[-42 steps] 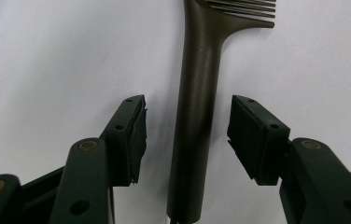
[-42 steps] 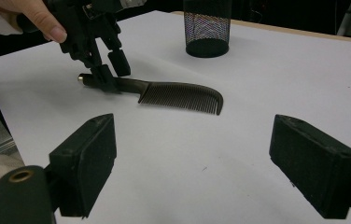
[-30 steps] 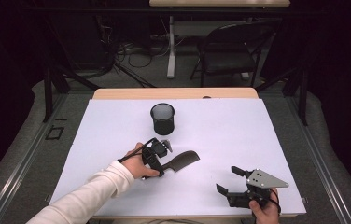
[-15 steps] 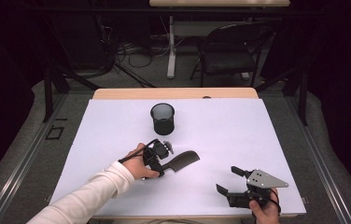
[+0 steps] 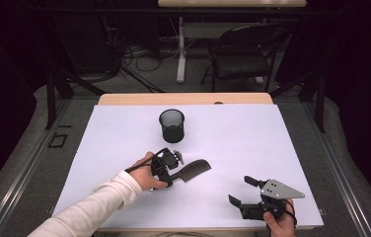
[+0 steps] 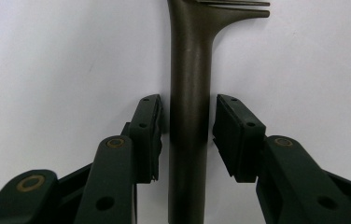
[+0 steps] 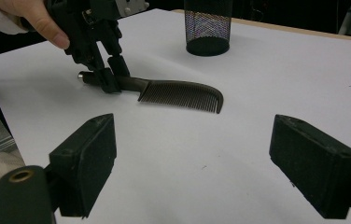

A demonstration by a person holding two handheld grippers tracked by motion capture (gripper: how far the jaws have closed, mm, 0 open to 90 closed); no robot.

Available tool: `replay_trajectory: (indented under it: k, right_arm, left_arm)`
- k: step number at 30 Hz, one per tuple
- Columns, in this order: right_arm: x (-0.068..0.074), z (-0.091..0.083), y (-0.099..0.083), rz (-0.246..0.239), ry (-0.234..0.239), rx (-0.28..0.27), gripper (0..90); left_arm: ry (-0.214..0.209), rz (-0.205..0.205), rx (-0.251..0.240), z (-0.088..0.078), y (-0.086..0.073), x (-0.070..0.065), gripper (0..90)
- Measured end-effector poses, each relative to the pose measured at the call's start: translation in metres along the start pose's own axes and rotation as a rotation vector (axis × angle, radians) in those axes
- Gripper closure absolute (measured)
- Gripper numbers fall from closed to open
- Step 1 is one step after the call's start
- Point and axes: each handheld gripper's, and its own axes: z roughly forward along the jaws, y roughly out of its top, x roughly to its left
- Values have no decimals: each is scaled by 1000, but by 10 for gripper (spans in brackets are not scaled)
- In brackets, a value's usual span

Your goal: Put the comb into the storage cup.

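Left tongs (image 6: 187, 135): had just been closing, straddling comb (image 6: 188, 116) handle, slim gaps remaining.
Right tongs (image 7: 206, 163): gaped, idle.
Next: likely lift.

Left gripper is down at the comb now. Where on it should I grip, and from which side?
Grip the comb by its plain round handle, from above, one jaw on each long side. It lies flat and the toothed end is thin. The left gripper already straddles it; its jaws have just been closing.
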Motion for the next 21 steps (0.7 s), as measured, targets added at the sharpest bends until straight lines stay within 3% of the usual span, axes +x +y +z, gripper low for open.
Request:
replay_trajectory:
  k: [10,21]
  right_arm:
    - [0,0,0,4,1,2,145]
    - [0,0,0,4,1,3,144]
  left_arm:
    - [17,21,-1,0,0,-5,656]
    - [5,22,-2,0,0,-3,678]
